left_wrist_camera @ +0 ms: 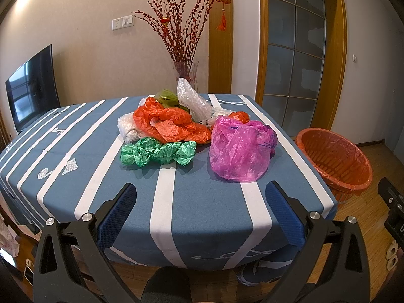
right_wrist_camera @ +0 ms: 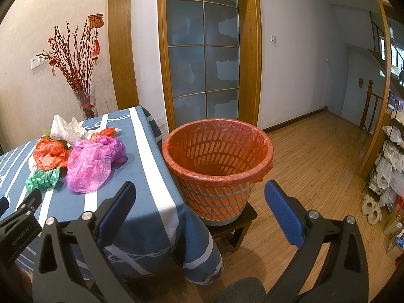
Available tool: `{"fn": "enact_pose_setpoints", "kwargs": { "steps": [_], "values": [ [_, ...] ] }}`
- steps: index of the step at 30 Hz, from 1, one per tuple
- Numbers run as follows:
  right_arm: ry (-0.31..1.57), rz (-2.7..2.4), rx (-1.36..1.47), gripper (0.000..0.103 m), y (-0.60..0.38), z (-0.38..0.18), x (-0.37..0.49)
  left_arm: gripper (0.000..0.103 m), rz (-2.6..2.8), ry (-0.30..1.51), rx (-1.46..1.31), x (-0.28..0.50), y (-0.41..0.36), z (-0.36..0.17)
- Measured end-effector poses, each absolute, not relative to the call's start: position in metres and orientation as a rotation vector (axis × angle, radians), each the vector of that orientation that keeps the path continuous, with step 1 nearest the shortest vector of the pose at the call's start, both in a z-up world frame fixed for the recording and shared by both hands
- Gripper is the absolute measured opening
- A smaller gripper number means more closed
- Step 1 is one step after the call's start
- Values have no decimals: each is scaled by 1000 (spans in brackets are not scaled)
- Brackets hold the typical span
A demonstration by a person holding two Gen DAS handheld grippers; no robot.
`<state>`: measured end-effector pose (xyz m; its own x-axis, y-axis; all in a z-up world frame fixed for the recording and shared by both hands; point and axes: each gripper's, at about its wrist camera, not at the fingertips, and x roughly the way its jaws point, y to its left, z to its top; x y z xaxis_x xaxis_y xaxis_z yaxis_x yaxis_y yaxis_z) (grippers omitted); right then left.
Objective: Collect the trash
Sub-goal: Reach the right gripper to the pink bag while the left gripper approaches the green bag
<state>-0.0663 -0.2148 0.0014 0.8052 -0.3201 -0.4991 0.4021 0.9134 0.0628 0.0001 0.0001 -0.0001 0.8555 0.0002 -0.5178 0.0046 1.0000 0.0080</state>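
Observation:
Crumpled plastic bags lie piled on the blue striped table (left_wrist_camera: 192, 202): a pink bag (left_wrist_camera: 240, 149) (right_wrist_camera: 91, 160), a green bag (left_wrist_camera: 156, 154) (right_wrist_camera: 43, 179), an orange bag (left_wrist_camera: 171, 123) (right_wrist_camera: 50, 154), and clear and white bags (left_wrist_camera: 192, 98) behind. A lattice bin with an orange liner (right_wrist_camera: 217, 161) (left_wrist_camera: 335, 161) stands on a dark stool (right_wrist_camera: 237, 227) at the table's right side. My left gripper (left_wrist_camera: 200, 189) hangs open above the near table edge, short of the bags. My right gripper (right_wrist_camera: 199, 192) is open, empty, in front of the bin.
A glass vase of red branches (left_wrist_camera: 185, 73) stands behind the table at the wall. A television (left_wrist_camera: 32, 85) is at the left, a glass door (right_wrist_camera: 202, 58) behind the bin. Shelves with bags (right_wrist_camera: 391, 166) line the right edge, with wooden floor (right_wrist_camera: 315, 164) between.

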Motion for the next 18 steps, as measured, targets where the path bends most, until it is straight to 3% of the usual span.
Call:
{"fn": "enact_pose_setpoints", "kwargs": {
  "steps": [18],
  "values": [
    [485, -291, 160, 99, -202, 8, -41, 101, 69, 565, -29, 18, 33, -5]
  ]
}}
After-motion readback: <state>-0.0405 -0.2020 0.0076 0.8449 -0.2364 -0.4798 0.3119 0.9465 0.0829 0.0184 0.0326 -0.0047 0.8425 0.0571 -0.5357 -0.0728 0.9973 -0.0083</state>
